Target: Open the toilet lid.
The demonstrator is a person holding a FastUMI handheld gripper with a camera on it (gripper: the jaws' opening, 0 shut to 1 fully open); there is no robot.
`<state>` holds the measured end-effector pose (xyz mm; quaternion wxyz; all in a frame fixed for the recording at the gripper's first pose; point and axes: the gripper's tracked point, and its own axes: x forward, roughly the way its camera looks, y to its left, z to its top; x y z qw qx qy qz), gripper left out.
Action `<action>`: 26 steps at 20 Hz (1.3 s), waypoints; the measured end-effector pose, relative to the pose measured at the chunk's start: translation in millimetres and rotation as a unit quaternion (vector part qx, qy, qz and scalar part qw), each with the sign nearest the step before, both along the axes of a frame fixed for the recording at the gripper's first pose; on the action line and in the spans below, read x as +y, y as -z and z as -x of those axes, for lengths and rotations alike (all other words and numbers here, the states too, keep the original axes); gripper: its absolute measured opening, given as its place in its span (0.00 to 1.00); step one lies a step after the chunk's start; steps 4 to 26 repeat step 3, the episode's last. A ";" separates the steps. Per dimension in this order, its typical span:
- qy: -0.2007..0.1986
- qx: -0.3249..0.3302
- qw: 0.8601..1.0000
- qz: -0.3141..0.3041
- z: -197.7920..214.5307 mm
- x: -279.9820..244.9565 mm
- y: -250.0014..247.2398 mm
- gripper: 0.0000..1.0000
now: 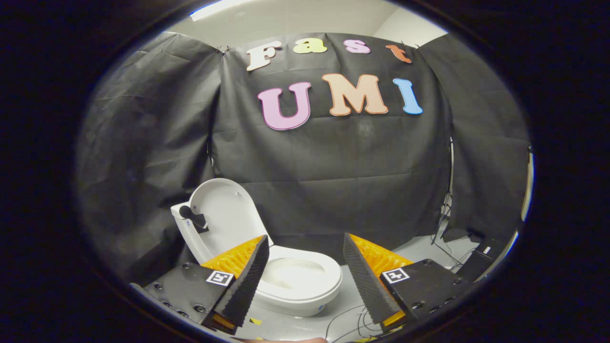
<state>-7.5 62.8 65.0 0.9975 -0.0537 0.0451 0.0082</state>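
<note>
A white toilet (305, 286) stands on the pale floor, just beyond and partly behind my left finger. Its lid (226, 214) is raised, leaning back against the tank, and the seat ring (329, 274) and bowl are exposed. A small dark fitting (193, 219) sits at the left side of the tank by the lid. My gripper (305, 247) is open, fingers wide apart, with nothing between them; the bowl shows through the gap. The gripper hovers above and in front of the toilet, apart from it.
Black cloth walls close the booth behind and to both sides of the toilet. Loose cables (348, 319) lie on the floor ahead of the right finger. A stand with wires (448, 205) and a dark box (481, 257) are at the right wall.
</note>
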 end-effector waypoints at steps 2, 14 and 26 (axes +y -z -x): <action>-0.007 -0.005 1.000 -0.008 -2.6 2.5 1.5 0.97; -0.009 -0.003 1.000 -0.011 -3.1 3.0 5.8 0.97; -0.009 -0.003 1.000 -0.011 -3.1 3.0 5.8 0.97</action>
